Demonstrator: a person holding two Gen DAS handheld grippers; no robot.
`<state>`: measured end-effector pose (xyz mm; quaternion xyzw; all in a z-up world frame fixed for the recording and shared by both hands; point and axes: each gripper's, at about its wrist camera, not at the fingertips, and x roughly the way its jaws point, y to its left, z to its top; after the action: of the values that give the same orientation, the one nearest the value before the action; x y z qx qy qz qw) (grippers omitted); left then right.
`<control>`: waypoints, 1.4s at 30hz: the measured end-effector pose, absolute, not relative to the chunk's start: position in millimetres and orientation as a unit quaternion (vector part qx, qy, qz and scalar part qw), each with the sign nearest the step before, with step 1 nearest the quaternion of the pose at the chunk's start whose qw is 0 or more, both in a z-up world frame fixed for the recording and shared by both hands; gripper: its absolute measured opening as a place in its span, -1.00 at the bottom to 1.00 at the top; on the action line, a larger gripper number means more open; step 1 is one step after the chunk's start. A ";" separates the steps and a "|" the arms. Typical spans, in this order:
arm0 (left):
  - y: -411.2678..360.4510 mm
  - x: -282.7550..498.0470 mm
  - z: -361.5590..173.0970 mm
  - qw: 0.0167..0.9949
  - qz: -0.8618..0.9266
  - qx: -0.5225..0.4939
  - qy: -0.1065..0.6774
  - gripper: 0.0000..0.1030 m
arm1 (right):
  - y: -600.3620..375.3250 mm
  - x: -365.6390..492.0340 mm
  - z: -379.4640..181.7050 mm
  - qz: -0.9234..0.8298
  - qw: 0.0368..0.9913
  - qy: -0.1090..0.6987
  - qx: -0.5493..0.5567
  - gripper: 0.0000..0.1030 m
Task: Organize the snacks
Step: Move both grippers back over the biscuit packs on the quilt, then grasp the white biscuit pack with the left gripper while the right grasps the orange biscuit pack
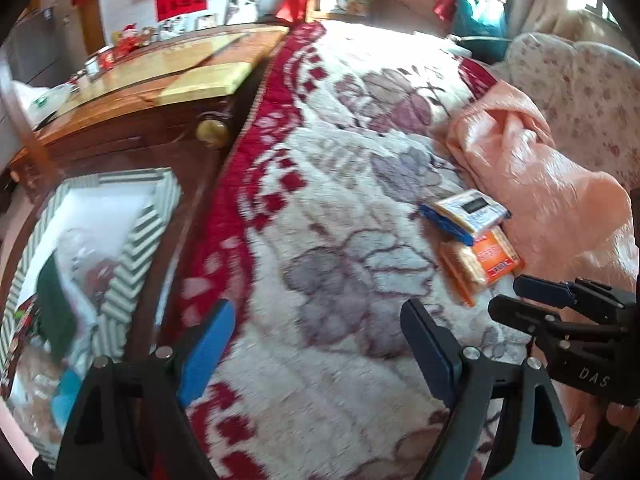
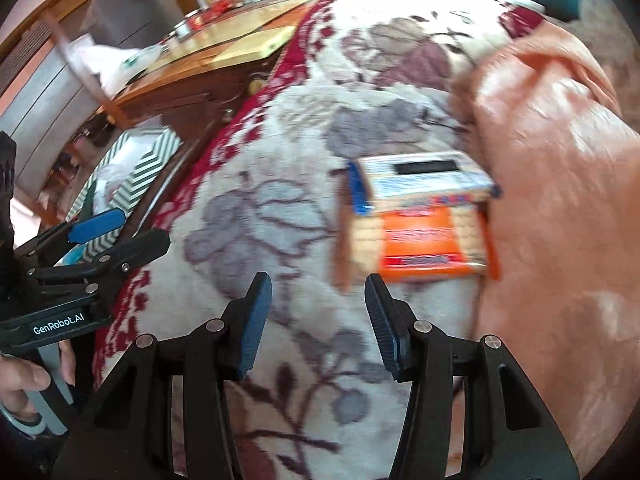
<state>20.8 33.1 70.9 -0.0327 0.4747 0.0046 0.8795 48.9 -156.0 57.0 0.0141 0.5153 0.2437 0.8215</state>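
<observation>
The orange cracker pack [image 2: 416, 240] lies just ahead of the right gripper [image 2: 318, 326], long axis crosswise, under the blue-edged pack [image 2: 424, 182]. Right jaws part-open, empty. The left gripper [image 1: 320, 344], wide open and empty, sits farther off.

Ahead of my right tongs [image 2: 318, 320], just beyond their tips, an orange cracker packet [image 2: 416, 240] lies flat. A blue-and-white packet [image 2: 420, 178] overlaps its far edge. Beside my left tongs [image 1: 316, 344], on the outer side, sits a striped box [image 1: 132, 240] holding snacks.
</observation>
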 end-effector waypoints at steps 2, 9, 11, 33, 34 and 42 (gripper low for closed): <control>24.4 28.6 68.2 0.877 -0.011 -0.030 0.479 0.68 | -166.1 51.7 55.3 0.236 0.822 0.517 0.021 -0.06; -8.1 56.0 65.0 0.874 -0.070 0.005 0.481 0.68 | -192.3 60.4 47.3 0.214 0.825 0.522 0.037 -0.06; -15.0 65.8 65.1 0.871 -0.094 0.006 0.483 0.68 | -197.9 62.3 45.5 0.211 0.825 0.524 0.040 -0.06; -108.0 158.9 28.4 0.800 -0.259 0.096 0.532 0.77 | -222.1 69.8 31.7 0.197 0.819 0.535 0.068 -0.06; -111.3 161.7 25.4 0.798 -0.258 0.101 0.535 0.77 | -222.9 70.2 30.4 0.196 0.817 0.538 0.069 -0.06; -117.3 173.4 14.7 0.801 -0.244 0.105 0.536 0.63 | -224.2 71.9 25.8 0.192 0.813 0.544 0.077 -0.06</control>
<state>173.4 -117.3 14.7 0.1047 0.5361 -0.2440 0.8014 71.9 -224.2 25.8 0.0767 0.5443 0.1918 0.8131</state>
